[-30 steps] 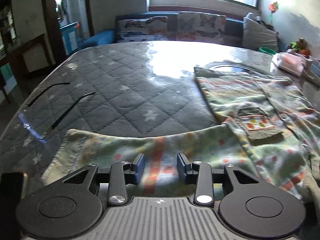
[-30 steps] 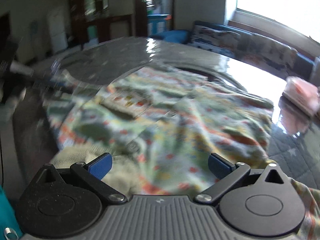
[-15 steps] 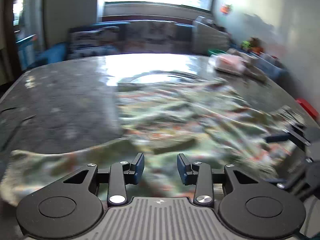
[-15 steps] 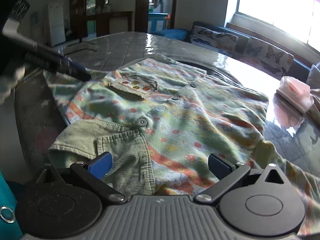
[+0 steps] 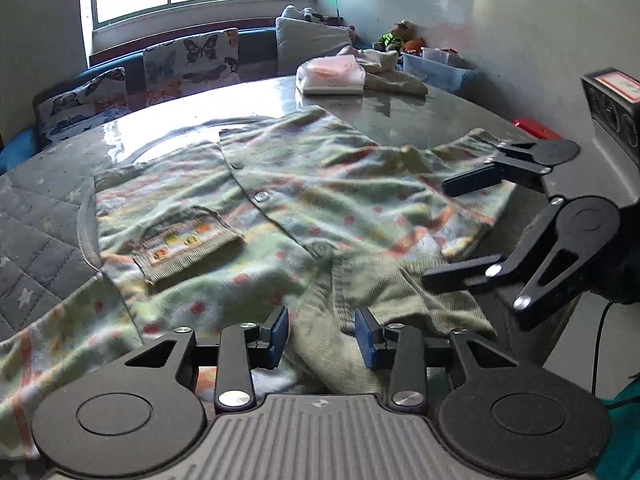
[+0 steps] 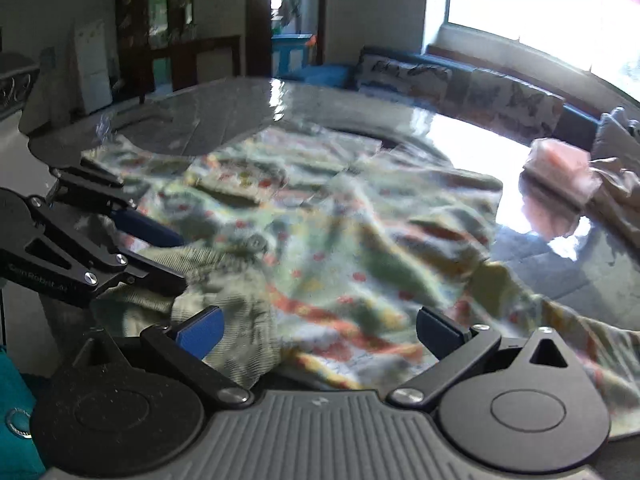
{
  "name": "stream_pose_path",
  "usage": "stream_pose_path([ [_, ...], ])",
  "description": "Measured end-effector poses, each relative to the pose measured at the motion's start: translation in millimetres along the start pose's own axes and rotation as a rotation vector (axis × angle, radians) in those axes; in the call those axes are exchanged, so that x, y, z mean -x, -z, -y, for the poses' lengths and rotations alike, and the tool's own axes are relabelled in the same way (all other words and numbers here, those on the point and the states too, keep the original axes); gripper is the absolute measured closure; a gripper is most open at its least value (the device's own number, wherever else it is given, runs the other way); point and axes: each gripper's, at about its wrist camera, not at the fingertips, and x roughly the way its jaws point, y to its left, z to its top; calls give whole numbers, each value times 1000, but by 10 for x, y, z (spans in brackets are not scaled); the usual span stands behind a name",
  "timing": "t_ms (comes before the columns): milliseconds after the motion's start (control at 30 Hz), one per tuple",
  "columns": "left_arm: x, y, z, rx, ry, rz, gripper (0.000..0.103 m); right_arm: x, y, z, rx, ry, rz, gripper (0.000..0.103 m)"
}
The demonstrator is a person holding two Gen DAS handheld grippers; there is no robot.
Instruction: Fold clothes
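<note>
— Left gripper [image 5: 322, 336] is hanging part open over the cardigan's [image 5: 280, 200] green collar, gripping nothing.
— Right gripper [image 6: 318, 330]?
— Gaping wide beside that collar — empty too; cardigan is lying spread on the desk [image 5: 420, 112].

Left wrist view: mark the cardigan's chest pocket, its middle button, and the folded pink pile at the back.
chest pocket [image 5: 188, 242], left wrist view, on the embroidered band.
middle button [image 5: 261, 197], left wrist view, on the button's face.
folded pink pile [image 5: 332, 74], left wrist view, on its top layer.
</note>
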Motion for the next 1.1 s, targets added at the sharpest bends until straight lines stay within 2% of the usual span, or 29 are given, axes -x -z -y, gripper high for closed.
stream_pose_path([
  [67, 32, -90, -28, 9, 4, 23, 63, 18, 25, 86, -43, 13, 5, 0],
  [200, 30, -248, -5, 15, 17, 59, 63, -42, 149, 237, -134, 7, -44, 0],
  [300, -6, -356, 27, 16, 33, 72, 62, 73, 159, 343, -168, 9, -16, 0],
  [467, -131, -477, 142, -4, 58, 71, 62, 272, 199, 756, -303, 97, 33, 0],
  [567, -231, -531, 248, -15, 84, 71, 61, 364, 294, 1100, -395, 217, 58, 0],
  [633, -313, -546, 329, -28, 104, 62, 61, 402, 366, 1298, -433, 290, 66, 0],
  [767, -485, -544, 506, -71, 146, 28, 61, 364, 525, 1671, -501, 365, 50, 0],
  [1000, -649, -412, 662, -121, 173, -39, 57, 372, 623, 1931, -553, 385, 56, 0],
  [1100, -659, -408, 678, -135, 174, -44, 54, 354, 509, 1910, -505, 387, 82, 0],
])
